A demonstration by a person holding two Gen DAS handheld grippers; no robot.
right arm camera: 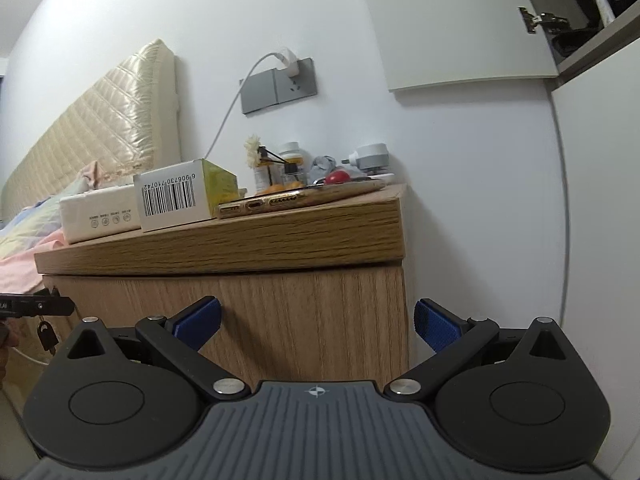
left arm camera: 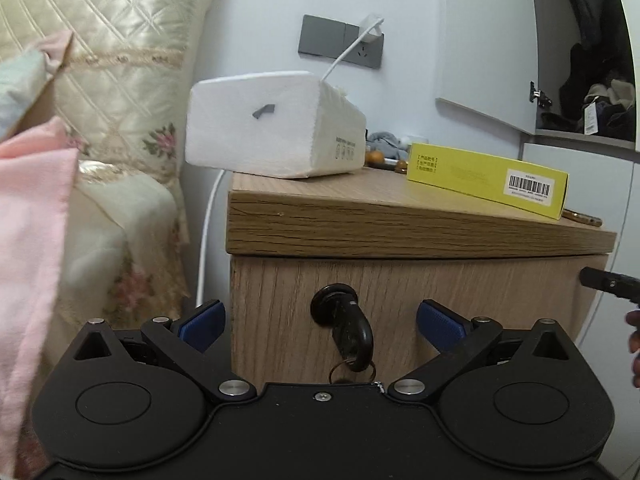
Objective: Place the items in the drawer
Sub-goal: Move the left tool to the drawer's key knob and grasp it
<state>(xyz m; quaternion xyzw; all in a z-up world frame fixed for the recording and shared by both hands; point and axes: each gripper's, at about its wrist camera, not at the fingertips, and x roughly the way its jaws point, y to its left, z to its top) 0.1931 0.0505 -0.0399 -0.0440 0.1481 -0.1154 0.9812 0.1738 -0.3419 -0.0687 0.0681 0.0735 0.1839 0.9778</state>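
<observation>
Wood grain fills the middle of both views: we face a bedside cabinet (left arm camera: 400, 236) whose drawer front (left arm camera: 440, 304) sits flush under the top, shut. Our left gripper (left arm camera: 320, 322) has its jaws spread wide, blue pads on either side of a black key (left arm camera: 348, 328) that hangs from the lock in the drawer front, touching neither pad. Our right gripper (right arm camera: 316, 324) is likewise spread wide and holds nothing, aimed at the drawer front near the cabinet's right corner. On the cabinet top we see a white tissue pack (left arm camera: 276, 128) at the left, a yellow box (left arm camera: 488, 178) with a barcode beside it, and a gold phone (right arm camera: 304, 200) lying flat near the front edge. Behind them stand small bottles (right arm camera: 290, 164) and a red ball (right arm camera: 338, 177). A white cable (right arm camera: 232, 108) runs from a wall charger down behind the tissue pack. A bed with a quilted headboard (right arm camera: 100, 124) stands just beside the cabinet.
</observation>
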